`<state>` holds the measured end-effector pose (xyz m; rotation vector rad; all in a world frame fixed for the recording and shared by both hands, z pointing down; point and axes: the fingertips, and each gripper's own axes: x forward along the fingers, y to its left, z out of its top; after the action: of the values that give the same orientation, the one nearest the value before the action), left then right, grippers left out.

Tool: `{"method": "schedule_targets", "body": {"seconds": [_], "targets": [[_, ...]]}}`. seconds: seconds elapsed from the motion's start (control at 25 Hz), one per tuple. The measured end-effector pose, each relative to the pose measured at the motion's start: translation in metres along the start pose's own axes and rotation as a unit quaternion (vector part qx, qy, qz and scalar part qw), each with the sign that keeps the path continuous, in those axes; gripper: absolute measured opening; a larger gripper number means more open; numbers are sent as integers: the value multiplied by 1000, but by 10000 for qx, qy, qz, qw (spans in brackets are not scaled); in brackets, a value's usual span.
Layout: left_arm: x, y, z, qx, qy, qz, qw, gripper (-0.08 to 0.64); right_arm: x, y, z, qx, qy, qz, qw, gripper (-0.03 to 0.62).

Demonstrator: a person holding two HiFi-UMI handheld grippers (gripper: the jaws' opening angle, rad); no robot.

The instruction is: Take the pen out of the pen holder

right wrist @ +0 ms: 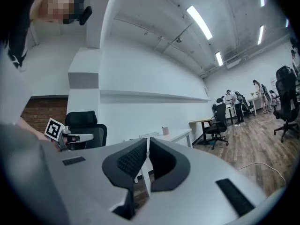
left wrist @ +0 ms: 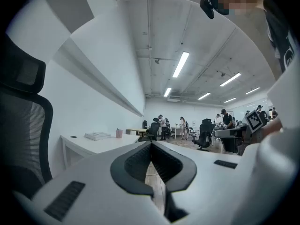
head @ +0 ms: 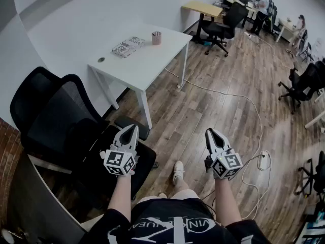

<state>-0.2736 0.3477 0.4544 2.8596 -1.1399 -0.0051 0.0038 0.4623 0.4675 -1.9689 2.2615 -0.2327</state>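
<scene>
Office floor (head: 213, 85), left claw (head: 133, 128) and right claw (head: 209, 132) level, closed, empty

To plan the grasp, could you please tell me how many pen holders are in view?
1: the pen holder stands on the white table, by the wall; far desks may hide others.

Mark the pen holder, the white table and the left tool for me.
pen holder (head: 156, 38), head view, middle of the cup's side.
white table (head: 147, 60), head view, bare top.
left tool (head: 133, 128), head view, between its closed tips.
</scene>
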Motion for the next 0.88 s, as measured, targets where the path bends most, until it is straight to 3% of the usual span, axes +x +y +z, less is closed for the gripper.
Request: {"method": "schedule_targets", "body": {"seconds": [0.88], "targets": [[146,45,-6,-288,153,126,9994,15,132,-88,-1,-37,403,301,9987,38]]}}
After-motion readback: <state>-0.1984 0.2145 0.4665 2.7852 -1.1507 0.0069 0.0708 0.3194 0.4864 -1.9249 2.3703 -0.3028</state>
